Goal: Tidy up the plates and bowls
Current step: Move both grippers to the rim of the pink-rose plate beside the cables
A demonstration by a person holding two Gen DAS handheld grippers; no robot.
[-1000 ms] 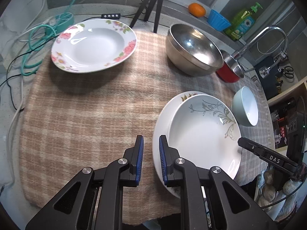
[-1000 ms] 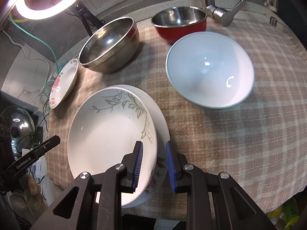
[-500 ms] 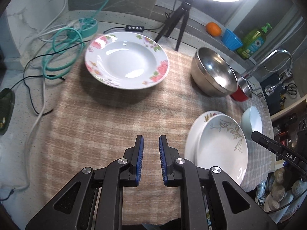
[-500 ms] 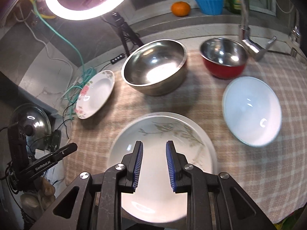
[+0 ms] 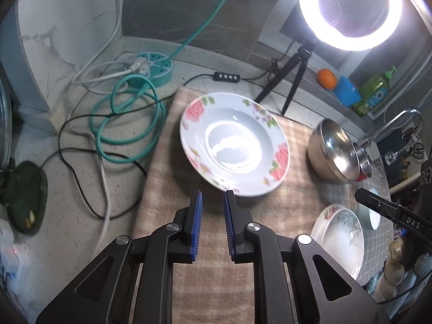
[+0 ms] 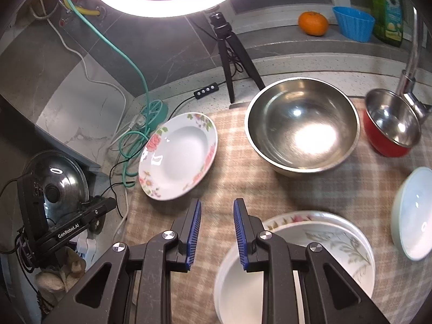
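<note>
A white plate with pink roses [image 5: 234, 145] [image 6: 178, 155] lies on the left of the plaid cloth. My left gripper [image 5: 212, 205] is open and empty, its fingertips just short of that plate's near rim. Two stacked leaf-pattern plates [image 6: 318, 253] [image 5: 340, 234] lie at the front right. My right gripper [image 6: 217, 217] is open and empty, hovering over the cloth left of the stack. A large steel bowl [image 6: 301, 137] [image 5: 333, 154], a red bowl [image 6: 390, 124] and a pale bowl [image 6: 413, 213] stand further right.
A ring light on a black tripod [image 6: 229, 51] stands behind the cloth. Green and black cables [image 5: 127, 124] and a teal power hub [image 5: 151, 67] lie on the counter to the left. A faucet [image 6: 413, 62], an orange [image 6: 313, 23] and a blue cup [image 6: 353, 23] are at the back.
Both grippers have pulled back and swung left, away from the stacked plates. The left one now faces the rose plate from close by. Both stay open and empty.
</note>
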